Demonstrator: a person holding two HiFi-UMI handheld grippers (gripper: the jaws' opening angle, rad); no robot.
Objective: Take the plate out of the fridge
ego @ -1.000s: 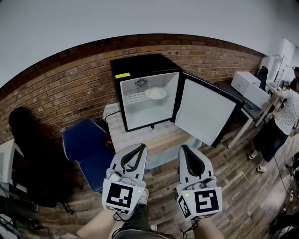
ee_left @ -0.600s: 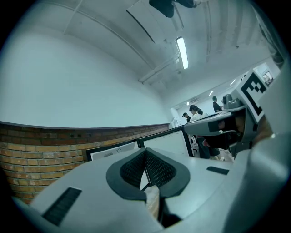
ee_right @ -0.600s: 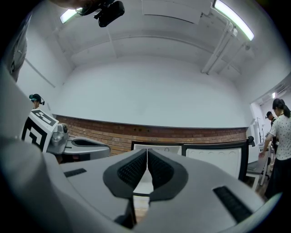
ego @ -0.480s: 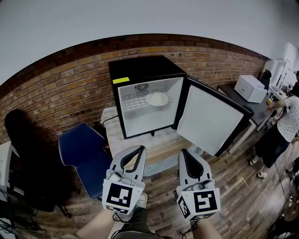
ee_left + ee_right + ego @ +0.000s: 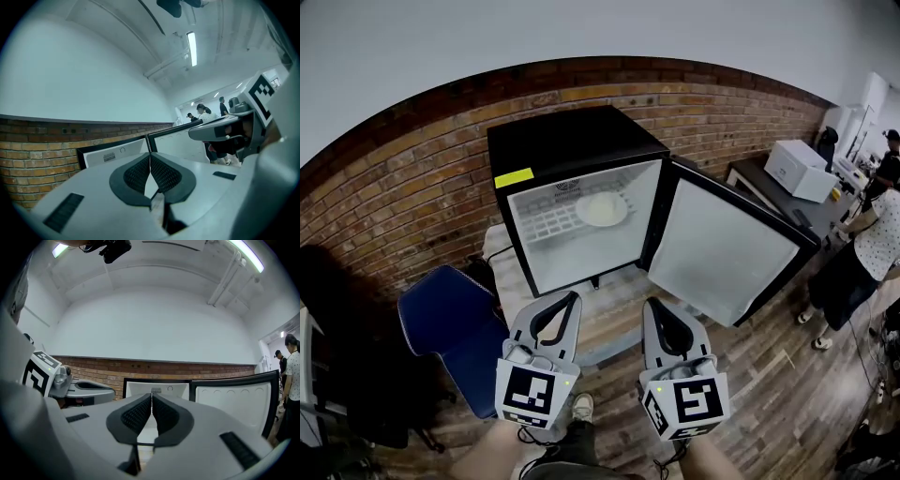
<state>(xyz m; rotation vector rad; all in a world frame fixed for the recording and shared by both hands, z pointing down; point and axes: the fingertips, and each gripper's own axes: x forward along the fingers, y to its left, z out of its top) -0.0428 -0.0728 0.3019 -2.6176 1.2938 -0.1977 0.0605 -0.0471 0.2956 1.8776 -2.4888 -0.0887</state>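
Now the left gripper (image 5: 572, 296) and the right gripper (image 5: 649, 303) are held before the fridge (image 5: 567, 141), jaws pressed together, empty. The fridge has been approached since a moment ago; its door (image 5: 722, 255) is found open, and the plate (image 5: 602, 209) inside, on the upper shelf, can soon be reached.

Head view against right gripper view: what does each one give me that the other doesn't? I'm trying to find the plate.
Only the head view shows the plate, lying on the wire shelf inside the fridge, along with the blue chair and the wooden table. Only the right gripper view shows, close up, the right gripper with its jaws shut and nothing between them, plus the ceiling light. Both show the fridge with its door open, the brick wall and the left gripper.
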